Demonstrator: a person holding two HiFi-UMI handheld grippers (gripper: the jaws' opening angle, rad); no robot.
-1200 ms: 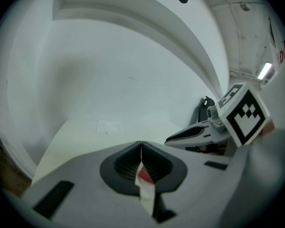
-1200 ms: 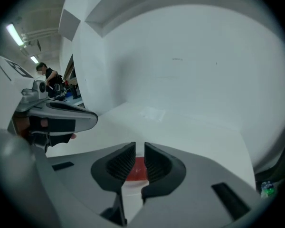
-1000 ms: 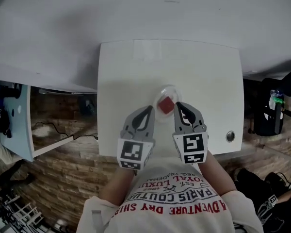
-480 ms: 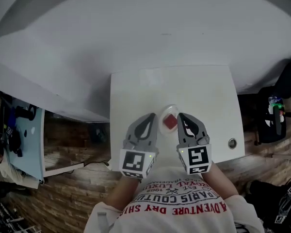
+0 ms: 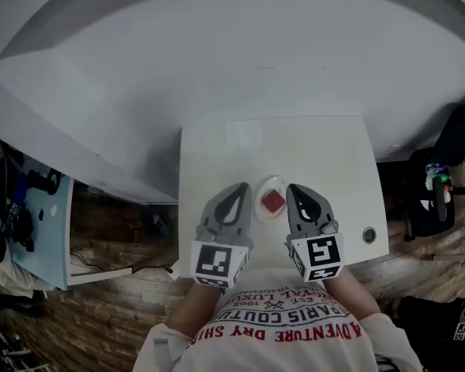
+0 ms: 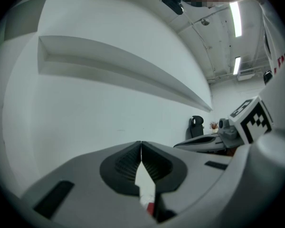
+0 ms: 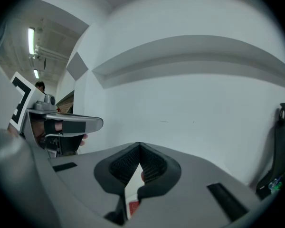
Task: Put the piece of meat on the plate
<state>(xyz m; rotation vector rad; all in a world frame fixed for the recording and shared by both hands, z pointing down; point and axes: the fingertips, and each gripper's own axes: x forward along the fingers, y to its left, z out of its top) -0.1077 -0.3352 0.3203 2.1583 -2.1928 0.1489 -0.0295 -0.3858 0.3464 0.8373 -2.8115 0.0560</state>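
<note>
Red, the piece of meat (image 5: 273, 201) lies on the small clear plate (image 5: 267, 184) near the 6 o'clock edge of the white table (image 5: 217, 153). It sits between the two tongs: at 3 o'clock from the left gripper (image 5: 237, 189) and at 9 o'clock from the right gripper (image 5: 297, 190). Both pairs of jaws are closed, tips together, gripping nothing.
</note>
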